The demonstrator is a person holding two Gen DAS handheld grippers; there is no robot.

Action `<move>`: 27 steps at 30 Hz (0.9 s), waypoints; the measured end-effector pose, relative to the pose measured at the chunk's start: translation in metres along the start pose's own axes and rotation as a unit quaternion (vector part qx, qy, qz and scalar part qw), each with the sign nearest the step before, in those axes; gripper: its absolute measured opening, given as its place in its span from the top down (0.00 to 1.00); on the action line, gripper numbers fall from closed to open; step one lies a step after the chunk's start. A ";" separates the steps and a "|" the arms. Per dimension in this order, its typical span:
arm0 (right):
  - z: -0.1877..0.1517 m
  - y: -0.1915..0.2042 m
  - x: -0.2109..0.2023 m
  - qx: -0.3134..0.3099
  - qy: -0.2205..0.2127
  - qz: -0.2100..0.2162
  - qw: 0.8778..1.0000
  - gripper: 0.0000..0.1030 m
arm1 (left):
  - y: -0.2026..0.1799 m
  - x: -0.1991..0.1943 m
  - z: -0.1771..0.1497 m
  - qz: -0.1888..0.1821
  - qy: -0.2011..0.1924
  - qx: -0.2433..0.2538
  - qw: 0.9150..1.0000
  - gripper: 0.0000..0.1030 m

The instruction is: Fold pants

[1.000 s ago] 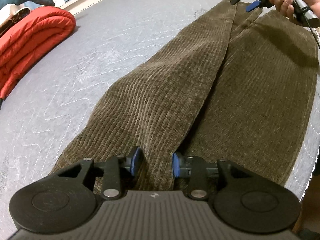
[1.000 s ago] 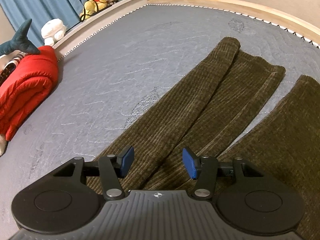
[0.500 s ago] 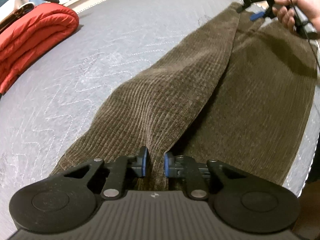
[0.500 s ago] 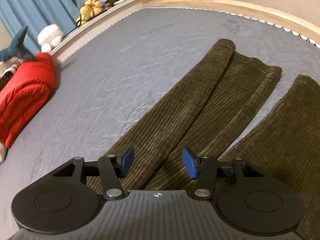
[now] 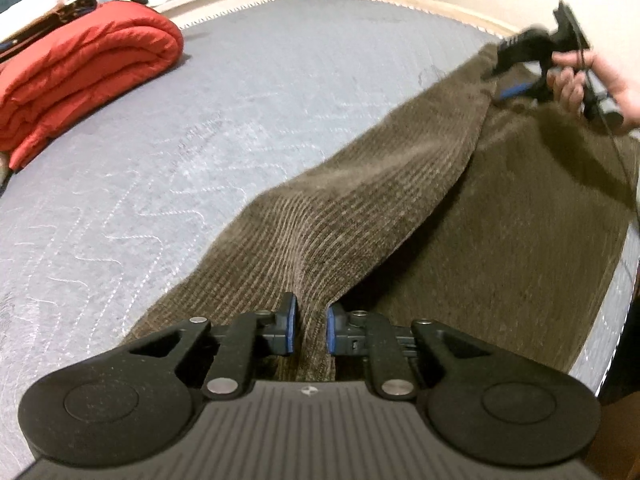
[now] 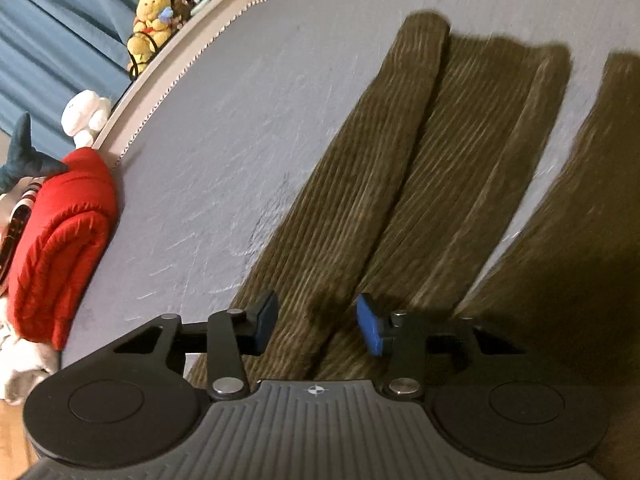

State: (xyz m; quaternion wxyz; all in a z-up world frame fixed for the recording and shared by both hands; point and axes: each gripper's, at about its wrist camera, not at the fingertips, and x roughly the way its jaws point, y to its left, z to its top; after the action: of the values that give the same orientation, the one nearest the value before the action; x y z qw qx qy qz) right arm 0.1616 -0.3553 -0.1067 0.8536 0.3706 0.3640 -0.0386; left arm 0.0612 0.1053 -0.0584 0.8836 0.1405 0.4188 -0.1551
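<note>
Brown corduroy pants (image 5: 460, 216) lie on the grey mattress (image 5: 200, 140), one part folded over lengthwise. My left gripper (image 5: 308, 330) is shut on a raised ridge of the pants' near edge and lifts it slightly. My right gripper (image 6: 316, 322) is open just above the folded strip of the pants (image 6: 380, 184), with cloth between the blue pads but no grip. In the left wrist view the right gripper (image 5: 516, 76) is far off, hand-held, over the pants' far end.
A folded red quilt (image 5: 76, 80) lies at the mattress's left edge; it also shows in the right wrist view (image 6: 64, 248). Stuffed toys (image 6: 152, 36) sit on the ledge by blue curtains. The wooden bed frame (image 5: 452, 8) rims the far side.
My left gripper closed on the pants' edge and lifted it, so the cloth bunches into a ridge. My right gripper stayed open and shifted along the leg, tilting its view.
</note>
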 end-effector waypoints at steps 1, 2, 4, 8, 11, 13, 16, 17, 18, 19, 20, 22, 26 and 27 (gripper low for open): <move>-0.002 0.000 0.005 0.008 0.006 -0.004 1.000 0.54 | 0.001 -0.003 0.000 0.000 -0.004 -0.003 1.000 0.86; -0.004 0.000 0.009 0.018 0.009 -0.008 1.000 0.54 | 0.002 -0.006 0.001 0.001 -0.009 -0.006 1.000 0.86; -0.007 0.003 0.014 0.027 0.011 -0.010 1.000 0.54 | 0.003 -0.010 0.000 0.002 -0.017 -0.010 1.000 0.88; -0.011 0.015 0.020 0.029 0.011 -0.005 1.000 0.56 | 0.004 -0.019 0.001 0.005 -0.029 -0.013 0.999 0.89; -0.011 0.021 0.021 0.022 -0.005 -0.017 1.000 0.85 | 0.004 -0.025 0.001 0.007 -0.036 -0.012 0.999 0.90; -0.012 0.024 0.016 0.021 -0.020 -0.017 0.999 0.92 | 0.004 -0.029 0.000 0.006 -0.039 -0.010 0.999 0.90; -0.012 0.032 0.000 0.001 -0.044 -0.005 0.999 0.93 | 0.002 -0.034 -0.004 0.005 -0.044 -0.005 0.999 0.91; -0.012 0.036 -0.008 -0.008 -0.052 -0.001 0.999 0.93 | 0.002 -0.036 -0.005 0.005 -0.045 -0.003 0.999 0.91; -0.012 0.039 -0.017 -0.017 -0.060 0.001 0.998 0.93 | 0.004 -0.036 -0.005 0.005 -0.047 -0.001 0.999 0.91; -0.013 0.041 -0.027 -0.027 -0.066 0.003 0.997 0.93 | 0.004 -0.039 -0.007 0.004 -0.049 0.001 0.999 0.92; -0.014 0.043 -0.037 -0.033 -0.070 0.006 0.997 0.94 | 0.005 -0.042 -0.009 0.004 -0.051 0.003 0.999 0.92; -0.020 0.046 -0.062 -0.049 -0.077 0.005 0.996 0.94 | 0.008 -0.051 -0.012 -0.002 -0.056 0.015 0.998 0.92; -0.042 0.042 -0.118 -0.082 -0.083 -0.003 0.993 0.94 | 0.015 -0.073 -0.028 -0.022 -0.062 0.055 0.996 0.92; -0.049 0.037 -0.130 -0.085 -0.082 -0.003 0.993 0.94 | 0.016 -0.078 -0.033 -0.030 -0.061 0.069 0.995 0.92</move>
State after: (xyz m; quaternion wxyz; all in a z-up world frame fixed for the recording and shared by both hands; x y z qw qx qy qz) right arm 0.0495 -0.3224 -0.0221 0.9090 0.2907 0.2960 -0.0407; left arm -0.0022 0.1448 -0.0155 0.8908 0.1789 0.3564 -0.2179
